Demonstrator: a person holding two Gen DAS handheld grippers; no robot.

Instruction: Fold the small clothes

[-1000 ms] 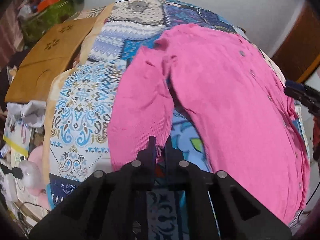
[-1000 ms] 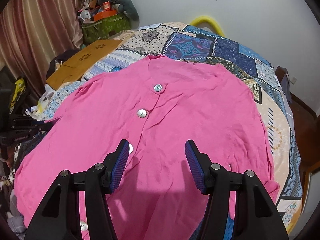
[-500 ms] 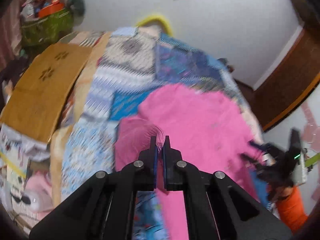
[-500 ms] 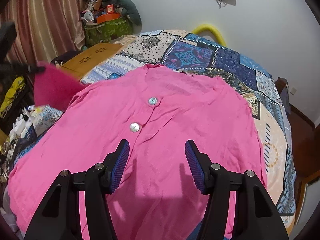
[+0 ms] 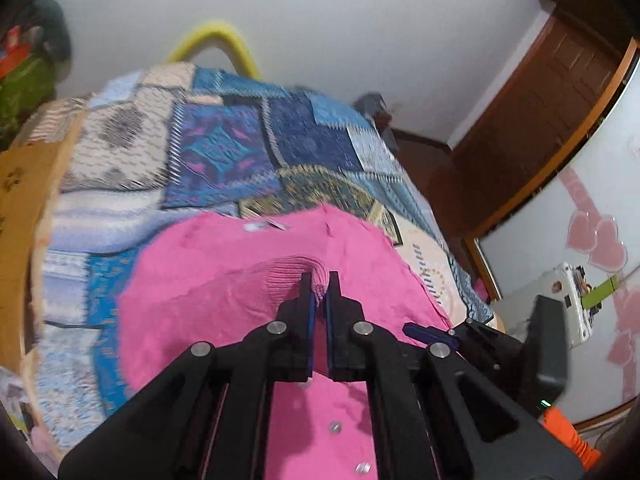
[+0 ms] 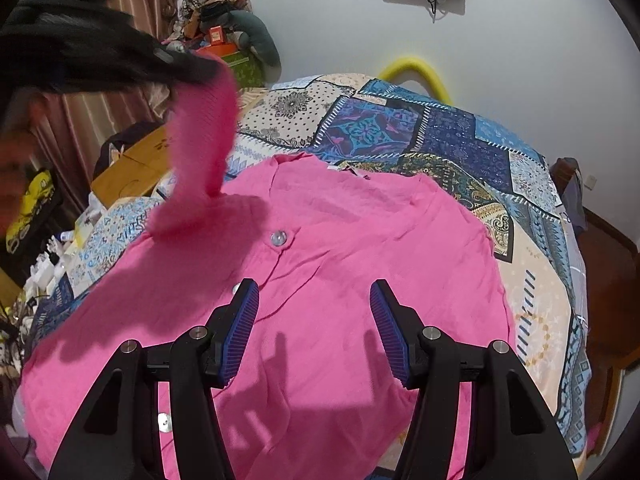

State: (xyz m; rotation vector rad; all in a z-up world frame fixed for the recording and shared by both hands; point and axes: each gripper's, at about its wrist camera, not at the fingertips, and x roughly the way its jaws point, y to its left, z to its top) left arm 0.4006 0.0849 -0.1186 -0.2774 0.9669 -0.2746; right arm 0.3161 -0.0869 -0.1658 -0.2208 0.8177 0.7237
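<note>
Pink shirt (image 6: 340,280) flat on bed (image 6: 532,264); left tool (image 5: 319,298) clamps lifted sleeve (image 6: 200,136), right tool (image 6: 314,320) wide, hovering.

No legible text, labels, brands or numbers in either of my wrist views; everything is too blurred.

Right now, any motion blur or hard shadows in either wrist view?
Left wrist view: bedspread is smeared by motion, left tongs stay sharp. Right wrist view: mostly crisp, only the lifted sleeve is blurred; hard shadows of the right tongs fall on the pink shirt.
</note>
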